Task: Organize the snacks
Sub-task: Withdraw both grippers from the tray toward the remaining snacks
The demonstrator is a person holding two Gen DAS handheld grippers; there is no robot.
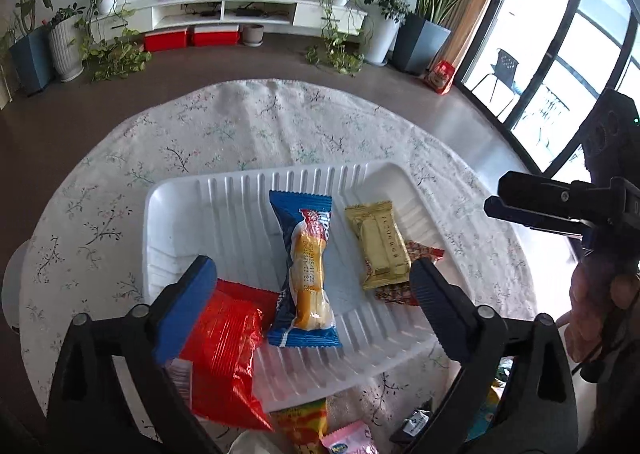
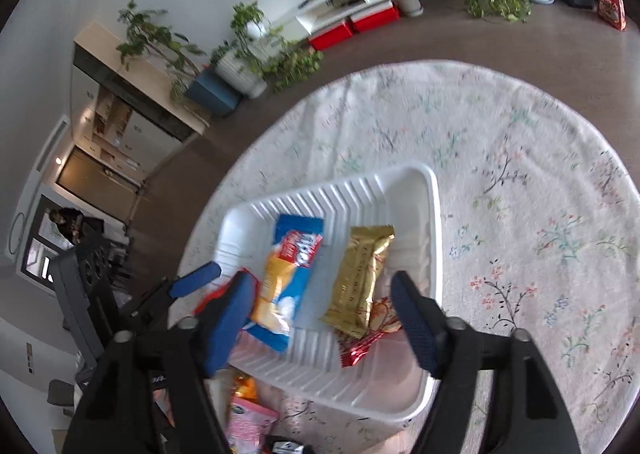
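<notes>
Left gripper (image 1: pixel 310 282) is spread wide over the white tray (image 1: pixel 240 190), red bag (image 1: pixel 224 350) against its left finger, blue snack (image 1: pixel 306 274) between the tips. Right gripper (image 2: pixel 322 294) gapes wide too, gold bar (image 2: pixel 360 278) lying between its fingers, nothing gripped

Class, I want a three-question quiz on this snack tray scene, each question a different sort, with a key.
1. True or false: the gold bar lies inside the white tray.
2. Which snack lies partly under the gold bar? A) the pink pack B) the red patterned wrapper C) the blue cake pack
3. Fill in: the left gripper has its jaws ____.

Key: 1 true; 2 B; 3 open. The red bag lies by its left finger and nothing is clamped. The right gripper is open too.
</notes>
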